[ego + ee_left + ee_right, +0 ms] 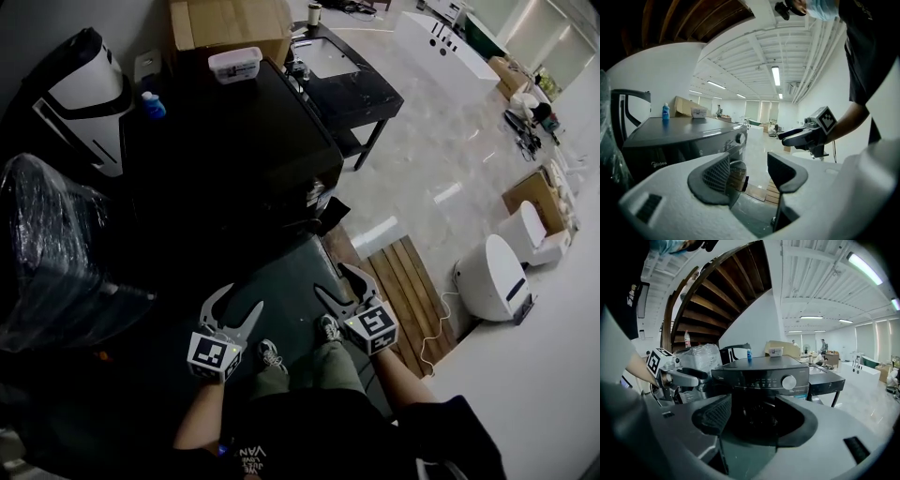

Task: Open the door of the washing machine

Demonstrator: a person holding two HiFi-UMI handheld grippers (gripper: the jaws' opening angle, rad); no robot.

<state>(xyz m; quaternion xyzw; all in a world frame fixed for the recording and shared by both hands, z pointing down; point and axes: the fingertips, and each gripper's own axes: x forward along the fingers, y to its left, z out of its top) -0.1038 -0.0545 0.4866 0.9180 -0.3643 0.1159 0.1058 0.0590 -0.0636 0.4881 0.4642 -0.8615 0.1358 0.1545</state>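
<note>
**Squaring up, nothing opened yet**

Head view: I hold the left gripper (240,305) and right gripper (335,281) low, side by side, pointing at the washing machine (234,141) and near its front.

Left gripper view: my jaws are spread with nothing between them.

Right gripper view: these jaws are spread too, framing the dark door (757,416). It looks shut, so the whole opening remains.

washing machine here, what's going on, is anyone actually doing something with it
A person stands facing the dark washing machine with a gripper in each hand. The left gripper and the right gripper are both open and empty, held in the air short of the machine's front. Neither touches it, so opening has not begun. A blue bottle and a white box sit on its top.
</note>
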